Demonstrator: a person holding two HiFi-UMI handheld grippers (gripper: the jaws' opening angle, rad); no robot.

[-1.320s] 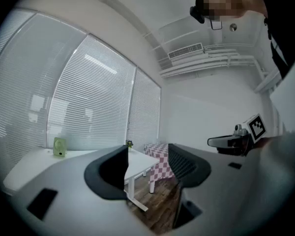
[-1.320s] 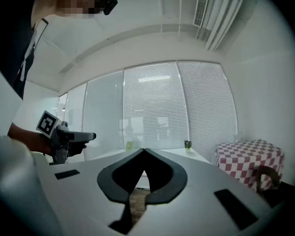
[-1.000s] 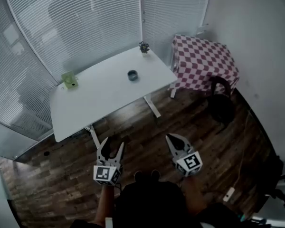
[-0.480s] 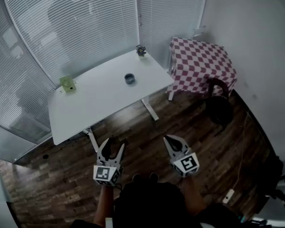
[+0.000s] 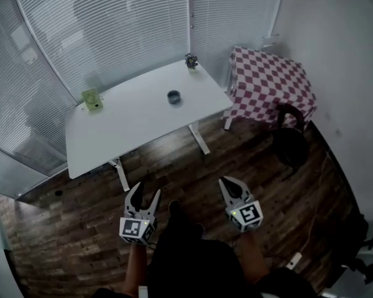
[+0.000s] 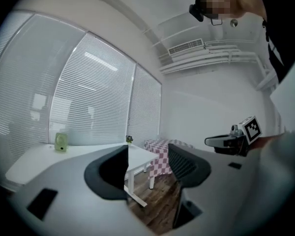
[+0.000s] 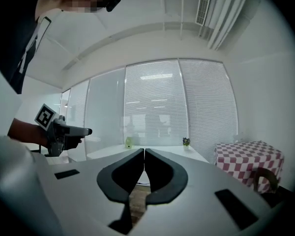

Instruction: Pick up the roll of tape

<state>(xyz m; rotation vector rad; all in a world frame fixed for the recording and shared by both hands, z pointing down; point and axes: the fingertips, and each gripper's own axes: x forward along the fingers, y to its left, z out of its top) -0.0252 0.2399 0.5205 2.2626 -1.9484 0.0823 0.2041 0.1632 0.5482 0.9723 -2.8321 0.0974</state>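
I hold left gripper (image 5: 146, 195) spread, nothing between jaws; right gripper (image 5: 228, 184) pressed together, empty. Roll of tape (image 5: 173, 97) on white table (image 5: 124, 132), well ahead of both.

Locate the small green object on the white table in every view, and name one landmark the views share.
Head view: the green object sits at the far-left corner of the white table.
Left gripper view: green object at left, on the tabletop.
Right gripper view: green object near centre, just above the jaws.
Shared landmark: the checkered cloth, right of the table.
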